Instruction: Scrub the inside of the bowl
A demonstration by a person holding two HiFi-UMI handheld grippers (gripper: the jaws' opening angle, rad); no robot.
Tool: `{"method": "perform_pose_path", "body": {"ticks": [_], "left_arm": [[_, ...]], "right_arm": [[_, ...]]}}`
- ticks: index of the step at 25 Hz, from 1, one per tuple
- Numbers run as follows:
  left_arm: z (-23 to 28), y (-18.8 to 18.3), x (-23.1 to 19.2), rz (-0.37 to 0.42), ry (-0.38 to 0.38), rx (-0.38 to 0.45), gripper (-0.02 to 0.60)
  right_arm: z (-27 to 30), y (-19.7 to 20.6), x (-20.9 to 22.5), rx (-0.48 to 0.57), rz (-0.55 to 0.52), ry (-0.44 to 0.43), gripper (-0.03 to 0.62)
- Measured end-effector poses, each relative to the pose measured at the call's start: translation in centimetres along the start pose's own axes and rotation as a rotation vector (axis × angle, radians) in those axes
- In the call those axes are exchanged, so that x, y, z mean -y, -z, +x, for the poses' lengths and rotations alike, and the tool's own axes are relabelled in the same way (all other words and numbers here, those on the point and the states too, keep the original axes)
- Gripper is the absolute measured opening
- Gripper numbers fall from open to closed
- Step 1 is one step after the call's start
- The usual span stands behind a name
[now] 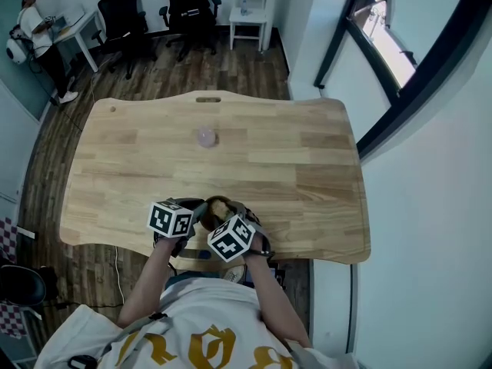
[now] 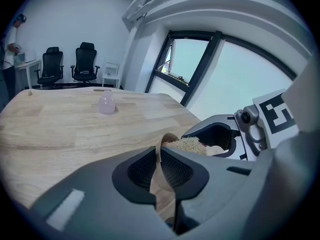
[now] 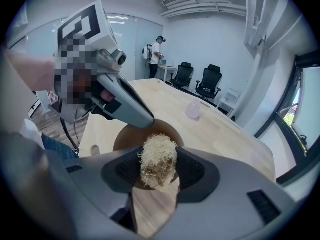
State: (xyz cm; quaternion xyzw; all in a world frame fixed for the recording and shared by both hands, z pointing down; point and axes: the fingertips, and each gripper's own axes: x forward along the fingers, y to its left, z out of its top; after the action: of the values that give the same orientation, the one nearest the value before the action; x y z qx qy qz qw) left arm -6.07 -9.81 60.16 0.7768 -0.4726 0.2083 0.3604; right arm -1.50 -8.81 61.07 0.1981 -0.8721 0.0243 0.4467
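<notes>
A small brown wooden bowl (image 1: pixel 219 207) sits near the table's front edge. My left gripper (image 2: pixel 156 165) is shut on the bowl's thin rim (image 2: pixel 167 138), which stands upright between its dark ribbed pads. My right gripper (image 3: pixel 159 168) is shut on a pale, fibrous scrubber (image 3: pixel 159 159) and holds it over the bowl's inside (image 3: pixel 126 137). In the right gripper view the left gripper (image 3: pixel 131 110) reaches in from the upper left and pinches the far rim. In the head view both grippers (image 1: pixel 201 215) (image 1: pixel 229 223) crowd over the bowl and hide most of it.
A small, pale pink, rounded object (image 1: pixel 206 137) stands in the middle of the wooden table (image 1: pixel 307 175). Black office chairs (image 1: pixel 127 10), a white side table (image 1: pixel 249 18) and a person at a desk (image 1: pixel 34 29) are beyond the far edge. A window (image 1: pixel 392 44) is at right.
</notes>
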Motion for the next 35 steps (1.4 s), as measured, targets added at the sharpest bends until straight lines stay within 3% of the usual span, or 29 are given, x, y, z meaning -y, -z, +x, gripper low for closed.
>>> {"method": "perform_pose_path", "body": {"ticks": [24, 35], "left_arm": [[0.5, 0.5, -1.2, -0.021, 0.015, -0.019, 0.025], [0.8, 1.4, -1.7, -0.006, 0.002, -0.049, 0.025]], "right_arm": [[1.0, -0.7, -3.5, 0.012, -0.035, -0.195, 0.184], [1.6, 0.6, -4.5, -0.074, -0.036, -0.24, 0.184]]}}
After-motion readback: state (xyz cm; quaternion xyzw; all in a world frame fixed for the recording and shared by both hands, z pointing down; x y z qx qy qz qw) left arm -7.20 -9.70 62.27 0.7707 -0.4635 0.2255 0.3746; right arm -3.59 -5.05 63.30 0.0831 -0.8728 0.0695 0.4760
